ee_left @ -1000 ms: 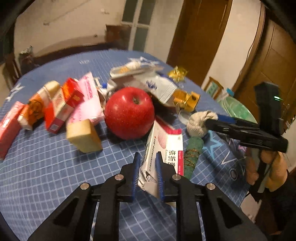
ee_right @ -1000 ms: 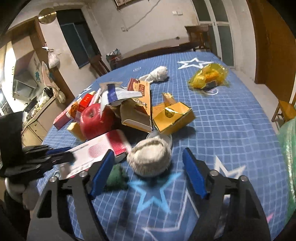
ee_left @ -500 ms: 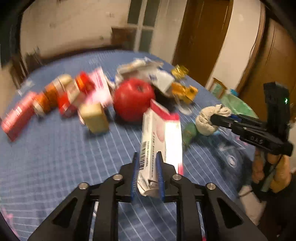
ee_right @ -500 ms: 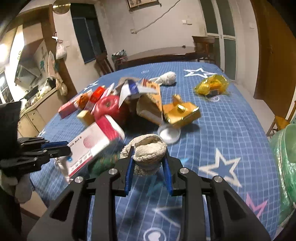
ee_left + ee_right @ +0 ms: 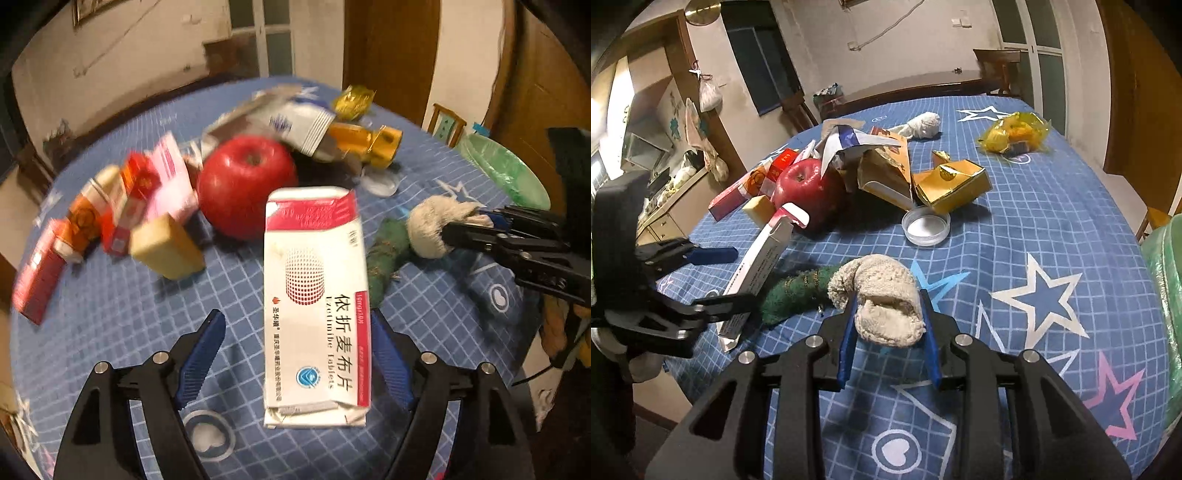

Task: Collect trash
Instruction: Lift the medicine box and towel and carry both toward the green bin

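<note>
A white and red tablet box (image 5: pixel 314 306) lies between the fingers of my left gripper (image 5: pixel 297 354), which is open with its jaws wide of the box. The box also shows tilted in the right wrist view (image 5: pixel 759 273). My right gripper (image 5: pixel 888 336) is shut on a beige knitted sock ball (image 5: pixel 882 302), held just above the blue tablecloth (image 5: pixel 1052 229). The sock ball also shows in the left wrist view (image 5: pixel 432 230). A green sock (image 5: pixel 794 291) lies beside it. A red apple (image 5: pixel 243 184) sits behind the box.
A pile of boxes and wrappers (image 5: pixel 122 199) lies left of the apple, with a torn gold box (image 5: pixel 951 186), a plastic lid (image 5: pixel 925 225), a yellow wrapper (image 5: pixel 1015 134) and a white sock ball (image 5: pixel 923 125). A green bag (image 5: pixel 502 170) sits past the table's right edge.
My left gripper has opened and let go of the tablet box, which now lies flat between the jaws. My right gripper closed on the sock ball and still holds it.
</note>
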{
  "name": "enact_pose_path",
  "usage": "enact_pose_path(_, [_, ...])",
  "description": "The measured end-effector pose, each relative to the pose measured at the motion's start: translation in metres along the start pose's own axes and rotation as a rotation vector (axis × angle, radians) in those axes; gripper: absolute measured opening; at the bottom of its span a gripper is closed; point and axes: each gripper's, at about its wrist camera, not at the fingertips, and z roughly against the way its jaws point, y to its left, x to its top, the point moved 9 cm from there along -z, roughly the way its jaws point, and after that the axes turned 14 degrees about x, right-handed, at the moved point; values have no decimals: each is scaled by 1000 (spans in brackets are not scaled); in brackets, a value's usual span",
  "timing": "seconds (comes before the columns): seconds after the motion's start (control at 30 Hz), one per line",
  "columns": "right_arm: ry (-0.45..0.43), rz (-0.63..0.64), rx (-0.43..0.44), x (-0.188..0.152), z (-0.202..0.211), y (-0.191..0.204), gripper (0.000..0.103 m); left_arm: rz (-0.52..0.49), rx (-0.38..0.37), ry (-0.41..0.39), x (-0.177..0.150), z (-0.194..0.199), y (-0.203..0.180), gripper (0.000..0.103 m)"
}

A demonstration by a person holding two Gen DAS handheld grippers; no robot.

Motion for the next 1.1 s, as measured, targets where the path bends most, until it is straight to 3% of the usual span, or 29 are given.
enact_pose_path(0.1, [2,-3,4,0,-3,-1,30,44,-67,43,-3,-8,-4,57])
enact_pose_path(0.27, [-22,29,-10,3,1,4,26,110,-51,-14,-8,1,2,51])
enact_pose_path(0.37, [-79,74,-46,9,15,16,25,153,19,-67,-11,19,15,50])
enact_pose_path(0.6, [-237,229,-153,42,50,62,25,307,256,-308,10,90,46,52])
enact_pose_path(0.73, [-323,290,-189,65,73,84,25,383,347,-421,15,124,54,52])
enact_pose_path(0.9, [-384,328,-217,84,87,95,26,461,374,-520,25,156,55,52])
enact_pose_path(1.1, [-383,329,-221,89,87,95,26,454,363,-543,39,172,42,52])
